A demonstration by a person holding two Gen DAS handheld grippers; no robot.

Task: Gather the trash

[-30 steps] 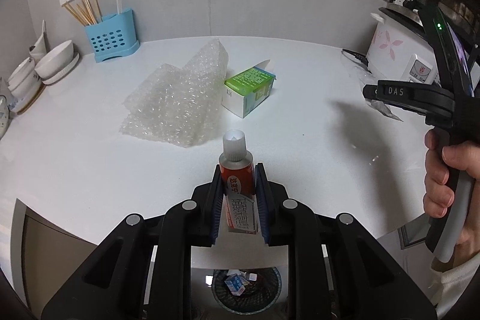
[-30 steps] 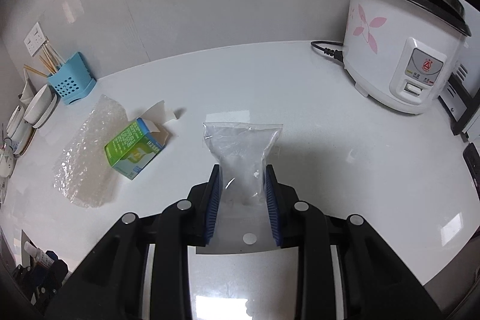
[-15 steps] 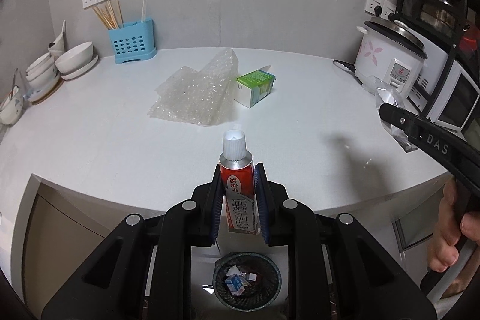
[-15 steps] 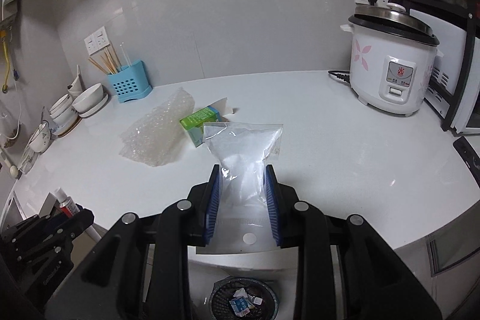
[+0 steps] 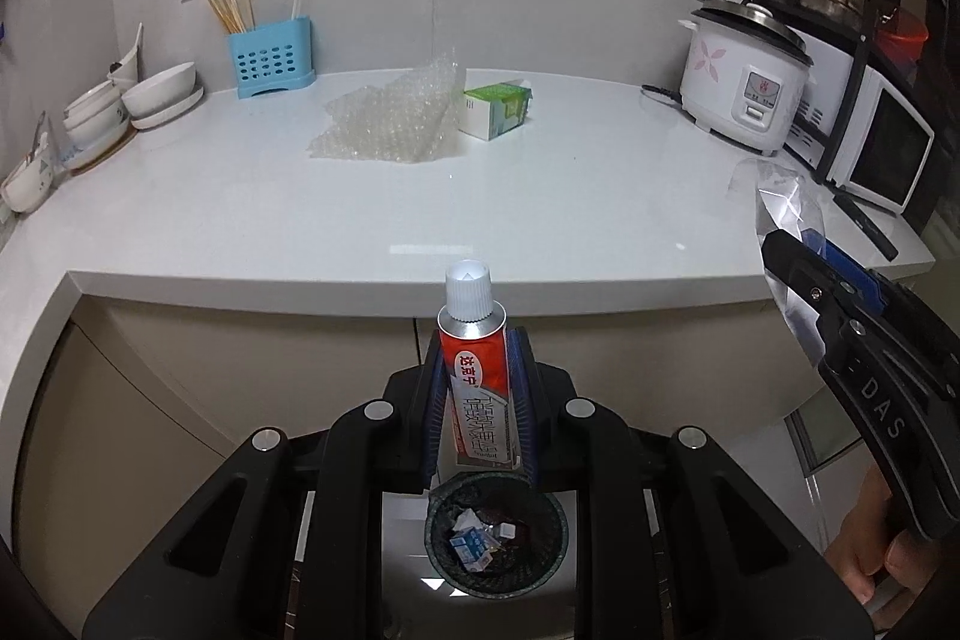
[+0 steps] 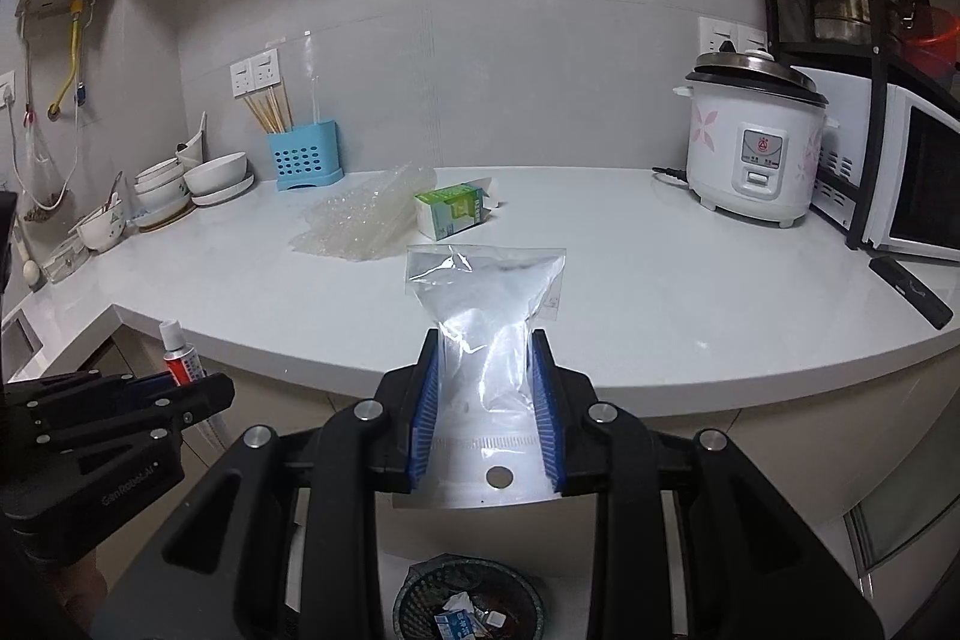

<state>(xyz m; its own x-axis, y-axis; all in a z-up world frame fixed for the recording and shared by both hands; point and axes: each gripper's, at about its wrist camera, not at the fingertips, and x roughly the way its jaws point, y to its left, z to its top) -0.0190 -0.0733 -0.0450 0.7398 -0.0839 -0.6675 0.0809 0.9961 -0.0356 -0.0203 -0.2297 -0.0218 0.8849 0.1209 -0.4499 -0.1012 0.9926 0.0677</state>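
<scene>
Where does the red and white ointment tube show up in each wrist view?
Left wrist: red and white ointment tube at lower centre, clamped in the left tool.
Right wrist: at the lower left edge, small, beside the counter edge.
Shared landmark: white rice cooker at the right.

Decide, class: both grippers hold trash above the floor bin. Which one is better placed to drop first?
Probably the left gripper: its tube hangs almost straight over the bin. The right gripper with its plastic bag appears less centred over the bin.
</scene>
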